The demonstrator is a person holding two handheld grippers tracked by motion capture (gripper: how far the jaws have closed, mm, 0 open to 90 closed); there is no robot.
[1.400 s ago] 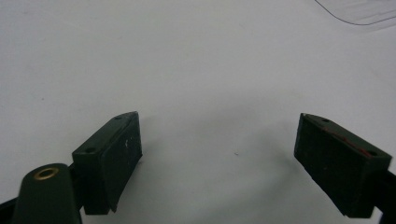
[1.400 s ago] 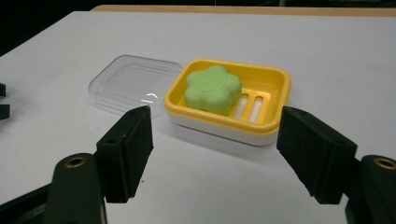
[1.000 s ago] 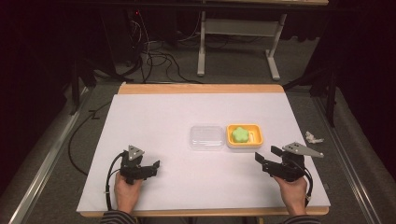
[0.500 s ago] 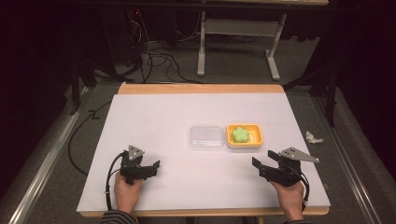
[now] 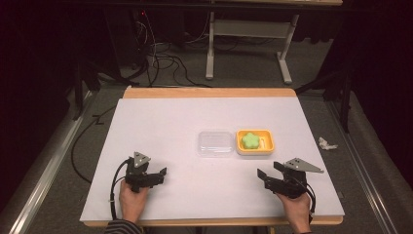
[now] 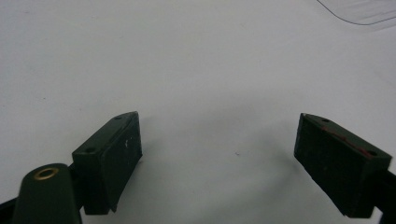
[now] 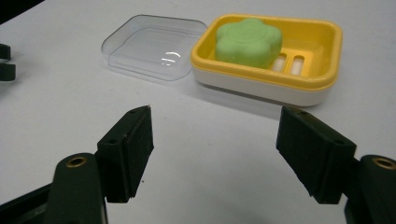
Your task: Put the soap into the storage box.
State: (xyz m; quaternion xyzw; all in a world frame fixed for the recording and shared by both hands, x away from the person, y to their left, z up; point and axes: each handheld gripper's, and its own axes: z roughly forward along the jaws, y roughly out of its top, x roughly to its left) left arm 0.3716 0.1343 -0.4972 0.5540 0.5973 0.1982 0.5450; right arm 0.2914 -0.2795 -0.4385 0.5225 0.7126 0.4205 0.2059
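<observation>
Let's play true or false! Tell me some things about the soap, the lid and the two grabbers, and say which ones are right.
1. The green soap sits in the yellow dish. True.
2. The clear lid is on the dish. False: it lies on the table beside the dish, so the dish is open.
3. The right gripper is shut on the soap. False: its jaws stand wide apart and hold nothing, short of the dish.
4. The left gripper is open and holds nothing. True.
5. The soap is shaped like a flower. True.
</observation>
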